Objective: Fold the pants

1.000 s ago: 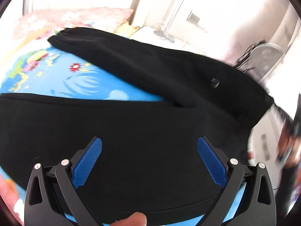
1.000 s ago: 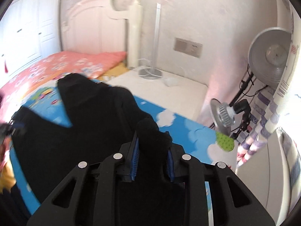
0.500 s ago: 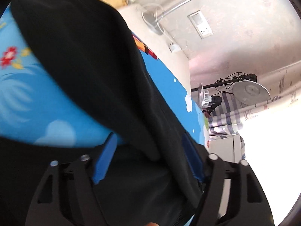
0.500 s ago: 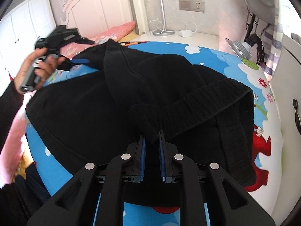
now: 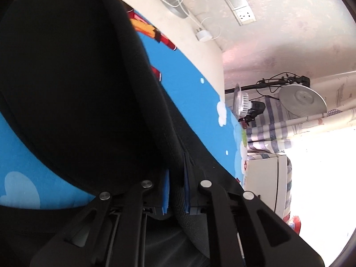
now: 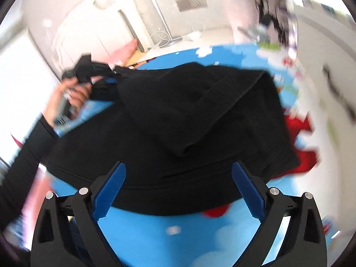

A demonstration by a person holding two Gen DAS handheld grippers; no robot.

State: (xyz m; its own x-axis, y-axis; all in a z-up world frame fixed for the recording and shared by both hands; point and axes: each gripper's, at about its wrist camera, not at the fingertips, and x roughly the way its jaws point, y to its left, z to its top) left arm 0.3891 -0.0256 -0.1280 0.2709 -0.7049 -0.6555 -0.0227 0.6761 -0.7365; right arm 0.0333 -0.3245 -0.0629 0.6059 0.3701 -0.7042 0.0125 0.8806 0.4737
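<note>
- Pants (image 6: 178, 138) lie partly folded on the blue sheet (image 6: 173, 233) of the bed, 1 leg doubled over.
- Left gripper (image 5: 176, 191) is clenched on a fabric edge, probably to carry it across.
- Right gripper (image 6: 178, 191) hovers released near the pants' front edge; bare sheet lies below.

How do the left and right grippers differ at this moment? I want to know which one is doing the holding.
The left gripper is shut on the black pants, fabric pinched between its blue pads; the right gripper is wide open and holds nothing. The left sits at the pants' far edge, while the right hovers above the near edge. Both have black frames and blue pads.
</note>
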